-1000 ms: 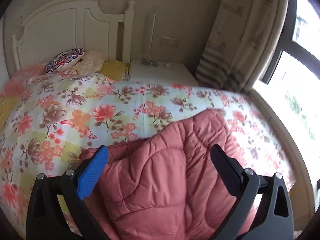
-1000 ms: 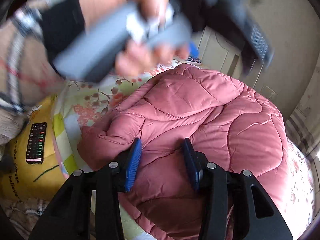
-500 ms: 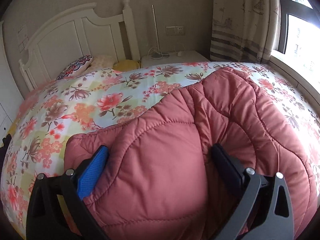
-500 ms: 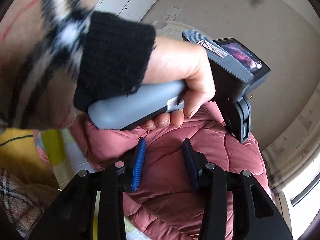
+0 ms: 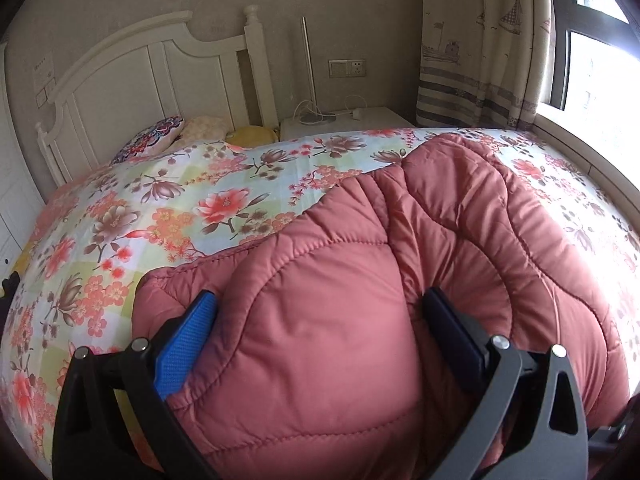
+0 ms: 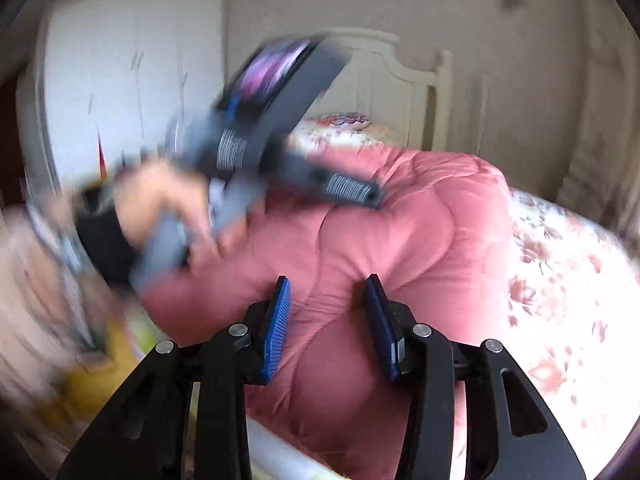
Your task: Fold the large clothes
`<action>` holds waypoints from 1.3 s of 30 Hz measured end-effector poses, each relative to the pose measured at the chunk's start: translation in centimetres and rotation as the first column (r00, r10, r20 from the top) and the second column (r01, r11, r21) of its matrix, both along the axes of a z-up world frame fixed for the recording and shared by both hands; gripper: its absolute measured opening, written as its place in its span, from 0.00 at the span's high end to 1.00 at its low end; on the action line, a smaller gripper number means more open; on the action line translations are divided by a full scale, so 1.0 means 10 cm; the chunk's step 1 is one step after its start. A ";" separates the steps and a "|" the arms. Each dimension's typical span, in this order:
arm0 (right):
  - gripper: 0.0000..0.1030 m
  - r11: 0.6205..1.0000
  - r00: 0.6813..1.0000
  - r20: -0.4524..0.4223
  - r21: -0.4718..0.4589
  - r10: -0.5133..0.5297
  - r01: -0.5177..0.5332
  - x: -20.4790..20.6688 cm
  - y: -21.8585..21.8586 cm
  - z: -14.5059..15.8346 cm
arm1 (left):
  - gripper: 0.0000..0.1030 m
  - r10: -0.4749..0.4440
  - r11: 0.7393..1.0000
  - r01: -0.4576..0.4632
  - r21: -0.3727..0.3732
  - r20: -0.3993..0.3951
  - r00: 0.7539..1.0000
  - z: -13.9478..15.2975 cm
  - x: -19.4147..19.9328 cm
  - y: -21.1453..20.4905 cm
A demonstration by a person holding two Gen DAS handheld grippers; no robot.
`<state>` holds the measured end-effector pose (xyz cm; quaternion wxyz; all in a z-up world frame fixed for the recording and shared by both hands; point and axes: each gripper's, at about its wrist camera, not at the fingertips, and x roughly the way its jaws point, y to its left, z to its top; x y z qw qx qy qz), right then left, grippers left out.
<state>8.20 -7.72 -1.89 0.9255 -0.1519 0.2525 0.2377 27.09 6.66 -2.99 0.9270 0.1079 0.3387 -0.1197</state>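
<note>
- Lowered since earlier, left gripper (image 5: 320, 312) straddles one pink quilted coat (image 5: 460, 240), jaws wide, grip unclear.
- Right gripper (image 6: 326, 300) partly open over coat, grip unclear.
- No readable writing.

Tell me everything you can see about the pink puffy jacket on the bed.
The pink jacket is a quilted, padded garment with curved stitch lines and a smooth, slightly shiny shell. It lies bunched in a thick mound on the floral bedspread, near the bed's foot. The left gripper has a bulging fold of it between wide-set fingers; the right gripper pinches another fold. No collar, zipper or sleeve can be made out.
</note>
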 end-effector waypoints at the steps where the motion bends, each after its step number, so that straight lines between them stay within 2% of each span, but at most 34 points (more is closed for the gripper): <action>1: 0.57 1.000 1.000 0.012 -0.030 0.003 -0.003 -0.01 0.05 -0.02 | 0.02 0.004 1.000 -0.004 0.006 0.000 1.000 0.00 -0.01 0.00; 4: 0.57 1.000 1.000 -0.003 -0.024 0.012 -0.012 0.03 0.07 -0.01 | 0.02 0.014 0.999 -0.013 0.042 -0.018 1.000 0.05 -0.02 -0.03; 6: 0.57 0.999 1.000 0.002 -0.034 0.016 -0.016 0.03 0.07 -0.03 | 0.02 0.042 0.996 -0.038 0.083 -0.052 0.998 0.19 -0.07 -0.08; 7: 0.57 0.999 1.000 0.004 -0.035 0.016 -0.015 0.05 0.07 -0.04 | 0.02 0.052 0.995 -0.047 0.086 -0.055 0.997 0.28 -0.12 -0.10; 10: 0.57 0.999 1.000 0.007 -0.031 0.015 -0.015 0.04 0.08 -0.04 | 0.02 0.013 0.999 -0.014 0.035 0.013 1.000 0.58 -0.35 -0.20; 12: 0.57 0.999 1.000 0.008 -0.031 0.014 -0.013 0.05 0.07 -0.04 | 0.02 0.022 0.997 -0.027 0.079 0.057 0.998 0.54 -0.37 -0.30; 14: 0.57 1.000 1.000 0.010 -0.027 0.013 -0.012 0.02 0.06 -0.02 | 0.02 0.076 0.979 -0.081 0.184 0.033 0.997 0.19 -0.22 -0.33; 15: 0.57 1.000 1.000 0.014 -0.021 0.019 -0.019 -0.03 0.09 -0.04 | 0.02 0.067 0.984 -0.072 0.165 0.032 0.997 0.05 -0.18 -0.28; 16: 0.57 0.999 0.999 0.019 -0.018 0.027 -0.027 -0.05 0.08 -0.02 | 0.02 0.061 0.993 -0.065 0.094 0.045 0.997 0.00 -0.19 -0.18; 18: 0.57 0.999 0.999 0.032 -0.031 0.032 -0.031 -0.08 0.11 0.00 | 0.02 0.077 0.996 -0.079 0.039 0.050 0.996 0.04 -0.23 -0.07; 21: 0.58 0.999 0.997 0.077 -0.014 0.029 -0.028 -0.19 0.07 0.13 | 0.02 0.078 0.995 -0.081 0.051 0.070 0.995 0.04 -0.27 -0.04; 24: 0.58 0.994 0.987 0.160 0.106 -0.030 0.013 -0.29 -0.14 0.38 | 0.02 0.077 0.996 -0.079 0.028 0.065 0.995 0.06 -0.27 -0.01; 26: 0.58 0.986 0.982 0.179 0.166 -0.061 0.031 -0.31 -0.28 0.47 | 0.02 0.076 0.997 -0.078 0.026 0.066 0.995 0.06 -0.26 0.00; 28: 0.58 0.986 0.992 0.113 0.166 -0.052 0.033 -0.20 -0.36 0.38 | 0.02 0.076 0.997 -0.078 0.023 0.068 0.995 0.06 -0.25 0.01; 30: 0.57 0.993 0.999 -0.015 0.110 -0.037 0.038 -0.03 -0.33 0.11 | 0.02 0.067 0.998 -0.068 0.012 0.069 0.995 0.06 -0.27 0.01; 31: 0.57 0.995 0.999 -0.022 0.091 -0.033 0.035 -0.01 -0.33 -0.02 | 0.02 0.063 0.998 -0.064 0.010 0.073 0.995 0.06 -0.27 0.01; 32: 0.57 0.995 0.999 -0.010 0.095 -0.030 0.031 -0.02 -0.34 -0.03 | 0.02 0.064 0.998 -0.065 0.014 0.076 0.995 0.05 -0.29 0.01; 36: 0.57 0.990 0.999 -0.045 0.139 -0.010 0.016 0.04 -0.38 0.27 | 0.02 0.075 0.997 -0.075 0.004 0.073 0.994 0.05 -0.29 0.03; 39: 0.57 0.986 0.997 0.020 0.156 -0.070 0.066 0.19 -0.49 0.50 | 0.02 0.077 0.997 -0.076 -0.022 0.072 0.994 0.06 -0.30 0.06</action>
